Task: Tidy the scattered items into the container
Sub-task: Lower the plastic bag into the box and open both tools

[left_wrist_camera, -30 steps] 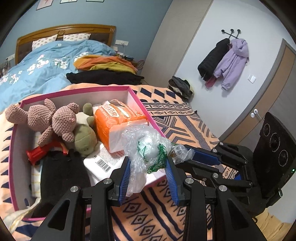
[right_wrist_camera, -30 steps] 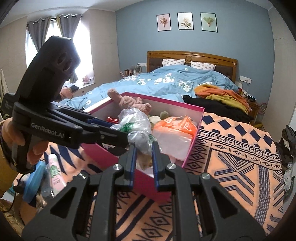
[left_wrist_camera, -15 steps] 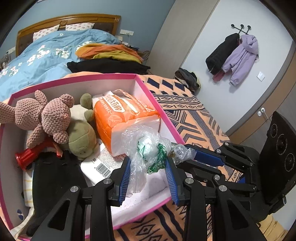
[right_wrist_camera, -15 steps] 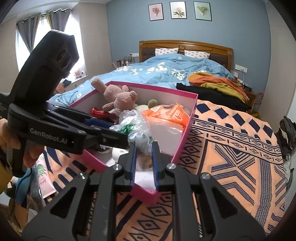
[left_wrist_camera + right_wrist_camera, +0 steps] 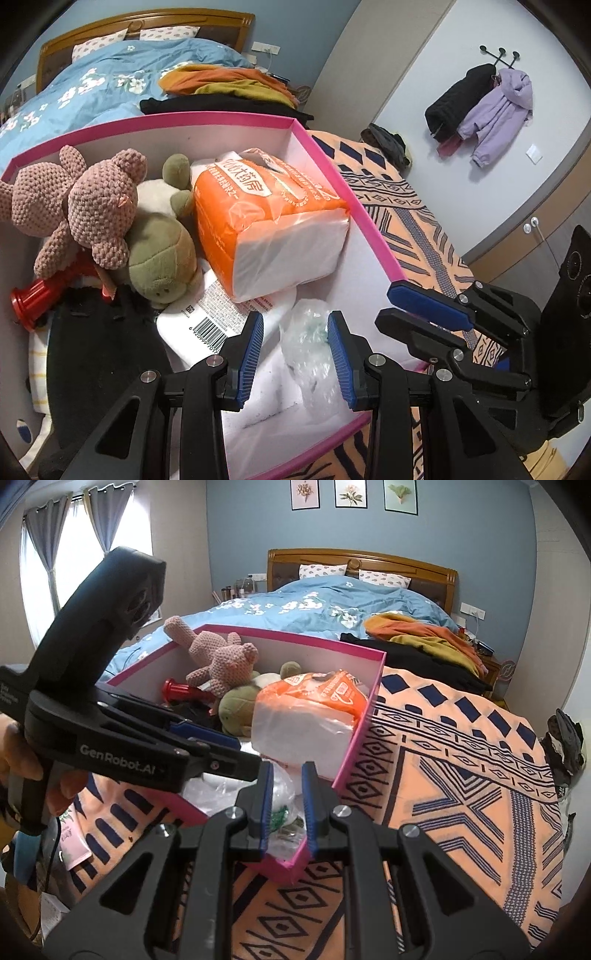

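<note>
A pink-rimmed box [image 5: 347, 192] holds a knitted pink bear [image 5: 92, 206], a green plush [image 5: 159, 254], an orange tissue pack [image 5: 266, 218], a red toy [image 5: 33, 299] and a black item [image 5: 96, 354]. A clear plastic bag [image 5: 310, 354] lies on the box floor at the near right corner, below my left gripper [image 5: 295, 350], which is open above it. My right gripper [image 5: 286, 808] is open over the same corner, with the bag [image 5: 282, 794] showing between its fingers. In the left wrist view the right gripper [image 5: 424, 306] is just right of the box.
The box sits on an orange patterned blanket [image 5: 461, 775]. A bed with a blue duvet [image 5: 332, 605] and piled clothes [image 5: 424, 635] is behind. A pink tube [image 5: 72, 842] lies left of the box. Coats [image 5: 491, 99] hang on the wall.
Both grippers moved forward over the box and opened. The plastic bag they held together dropped onto the box floor at the near corner.
</note>
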`<state>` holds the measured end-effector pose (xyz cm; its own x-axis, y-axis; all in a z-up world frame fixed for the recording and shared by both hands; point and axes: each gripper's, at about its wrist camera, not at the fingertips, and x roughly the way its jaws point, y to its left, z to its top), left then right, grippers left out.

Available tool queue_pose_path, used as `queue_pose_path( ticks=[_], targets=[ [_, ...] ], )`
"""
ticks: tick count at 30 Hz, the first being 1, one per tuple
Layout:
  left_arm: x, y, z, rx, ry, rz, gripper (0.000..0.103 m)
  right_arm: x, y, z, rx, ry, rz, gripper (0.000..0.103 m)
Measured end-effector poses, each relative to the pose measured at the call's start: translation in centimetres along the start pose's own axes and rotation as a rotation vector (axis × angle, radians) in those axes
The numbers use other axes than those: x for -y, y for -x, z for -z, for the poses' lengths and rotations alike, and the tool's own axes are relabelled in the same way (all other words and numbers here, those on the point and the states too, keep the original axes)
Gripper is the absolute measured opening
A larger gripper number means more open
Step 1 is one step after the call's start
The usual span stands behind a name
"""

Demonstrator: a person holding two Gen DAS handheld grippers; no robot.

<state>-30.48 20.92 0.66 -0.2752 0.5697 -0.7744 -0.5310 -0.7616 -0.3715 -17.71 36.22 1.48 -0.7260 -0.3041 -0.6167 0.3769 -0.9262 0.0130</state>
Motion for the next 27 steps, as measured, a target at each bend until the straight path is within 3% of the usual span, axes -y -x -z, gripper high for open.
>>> queue_pose_path(
  ticks=[14,20,24,27],
  targets=[
    [0.7,-0.2,0.8,-0.002,-0.03,-0.013,0.036,-0.3,0.2,0.3,0.002,-0.011,-0.011,0.019],
    [0.7,0.9,1.7,0.044,-0.03,-0.026,0.049,-0.6,0.5,0.7,0.012,-0.018,-0.012,0.019],
    [0.9,1.5,2.2,0.077,-0.038,-0.06,0.05,-0.7,0.8,0.9,0.019,-0.024,-0.012,0.019],
    [1.0,1.9,2.7,0.102,-0.035,-0.074,0.07,-0.7,1.0,1.1,0.031,-0.032,-0.013,0.019]
  ],
)
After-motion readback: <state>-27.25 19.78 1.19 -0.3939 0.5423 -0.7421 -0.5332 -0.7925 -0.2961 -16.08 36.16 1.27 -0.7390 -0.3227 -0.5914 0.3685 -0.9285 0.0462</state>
